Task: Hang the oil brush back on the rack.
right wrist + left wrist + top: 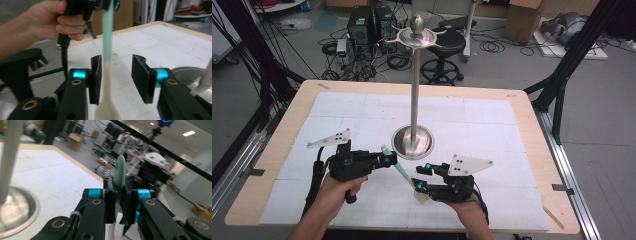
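A spatula with a pale green handle and a beige blade slants between the two grippers, just in front of the metal stand. My left gripper is shut on the green handle, whose rounded end pokes out past the pads. In the right gripper view the handle hangs down from the left gripper, and the beige neck runs close along one pad. My right gripper stands open around that neck, with a wide gap to the other pad. From above, the right gripper sits at the blade end.
A tall metal stand with a round dish base and hooked arms at the top rises at the table's middle. A white gridded mat covers the wooden table. Beyond the far edge are a stool, cables and boxes on the floor.
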The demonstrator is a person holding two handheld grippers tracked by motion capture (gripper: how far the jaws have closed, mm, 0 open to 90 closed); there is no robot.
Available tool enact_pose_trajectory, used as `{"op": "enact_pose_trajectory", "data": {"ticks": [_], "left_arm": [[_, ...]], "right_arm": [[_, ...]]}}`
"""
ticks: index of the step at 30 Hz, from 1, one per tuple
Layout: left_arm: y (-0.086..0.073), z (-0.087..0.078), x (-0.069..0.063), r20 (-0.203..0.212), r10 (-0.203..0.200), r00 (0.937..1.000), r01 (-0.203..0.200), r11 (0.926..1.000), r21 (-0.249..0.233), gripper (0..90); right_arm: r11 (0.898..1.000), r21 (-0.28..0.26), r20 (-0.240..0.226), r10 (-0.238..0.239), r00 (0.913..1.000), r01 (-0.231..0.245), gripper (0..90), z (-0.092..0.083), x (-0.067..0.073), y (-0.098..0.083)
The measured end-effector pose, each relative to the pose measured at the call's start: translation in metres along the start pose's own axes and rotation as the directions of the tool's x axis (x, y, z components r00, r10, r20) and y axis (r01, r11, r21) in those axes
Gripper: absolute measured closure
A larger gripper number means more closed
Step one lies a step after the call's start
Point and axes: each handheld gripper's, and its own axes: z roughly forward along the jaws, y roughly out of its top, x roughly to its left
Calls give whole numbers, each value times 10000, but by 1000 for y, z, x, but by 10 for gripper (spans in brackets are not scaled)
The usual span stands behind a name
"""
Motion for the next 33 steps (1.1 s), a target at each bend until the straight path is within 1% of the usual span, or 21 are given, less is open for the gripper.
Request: {"op": "enact_pose_trajectory", "data": {"ticks": [2, 3, 6, 8, 9, 11, 15, 16, 18, 19, 20, 23, 25, 26, 27, 28, 29, 30, 31, 32, 33], "left_arm": [[2, -1, -1, 127, 274, 9995, -276, 9995, 179, 827], [3, -1, -1, 195, 420, 9989, -426, 9986, 305, 827], [7, -1, -2, 532, 714, 9960, -742, 9959, 527, 827], [9, -1, -4, 714, 859, 9937, -906, 9938, 650, 827], [10, 0, -5, 815, 950, 9921, -1011, 9921, 739, 827], [12, 1, -7, 960, 1154, 9887, -1240, 9884, 882, 827], [13, 4, -12, 1334, 1526, 9792, -1672, 9803, 1054, 827], [14, 5, -13, 1437, 1584, 9769, -1746, 9788, 1076, 827], [14, 7, -15, 1621, 1698, 9720, -1893, 9754, 1130, 827], [14, 7, -16, 1656, 1729, 9709, -1934, 9741, 1170, 827], [14, 7, -16, 1752, 1764, 9686, -1989, 9726, 1205, 827], [14, 7, -17, 1790, 1872, 9659, -2109, 9696, 1240, 827], [14, 7, -17, 1773, 1956, 9645, -2179, 9690, 1165, 823], [14, 7, -17, 1726, 1946, 9656, -2151, 9704, 1096, 813], [14, 6, -17, 1630, 1880, 9685, -2057, 9736, 990, 747], [15, 5, -17, 1589, 1860, 9696, -2028, 9744, 974, 664], [16, 3, -17, 1311, 1937, 9723, -2060, 9746, 876, 594], [16, 0, -17, 1094, 2060, 9724, -2149, 9736, 773, 512], [16, -3, -17, 900, 2176, 9719, -2235, 9728, 611, 458], [16, -8, -16, 662, 2323, 9704, -2352, 9711, 409, 438], [15, -13, -15, 358, 2545, 9664, -2554, 9666, 209, 412]], "right_arm": [[9997, 135, -336, 186, 9993, -181, 522, -2, -3, 2], [9997, 219, -401, 138, 9991, -129, 522, -3, -4, 4], [9993, 262, -1078, 296, 9937, -270, 520, -3, -8, 8], [9988, 389, -1571, 363, 9869, -305, 535, 0, -10, 11], [9988, 417, -1877, 325, 9817, -251, 545, 2, -11, 12], [9983, 564, -2274, 300, 9734, -176, 576, 7, -10, 14], [9982, 565, -3064, 370, 9512, -206, 637, 15, -9, 15], [9984, 548, -3214, 323, 9464, -154, 650, 17, -8, 15], [9984, 558, -3385, 285, 9406, -102, 697, 21, -7, 16], [9982, 588, -3447, 323, 9382, -128, 717, 22, -6, 16], [9981, 607, -3469, 342, 9373, -140, 724, 22, -6, 16], [9984, 558, -3592, 292, 9328, -98, 817, 23, -6, 15], [9986, 524, -3587, 227, 9332, -41, 835, 23, -6, 16], [9986, 523, -3547, 262, 9346, -81, 839, 23, -6, 15], [9989, 473, -3507, 216, 9363, -53, 842, 23, -6, 15], [9990, 429, -3328, 218, 9427, -79, 843, 23, -7, 15], [9990, 434, -3204, 235, 9470, -101, 843, 23, -8, 15], [9991, 396, -3012, 285, 9531, -173, 844, 22, -9, 15], [9993, 306, -2844, 309, 9582, -231, 844, 21, -11, 16], [9995, 219, -2661, 267, 9636, -217, 844, 20, -12, 16], [9997, 78, -2474, 260, 9686, -248, 843, 18, -14, 17]]}}
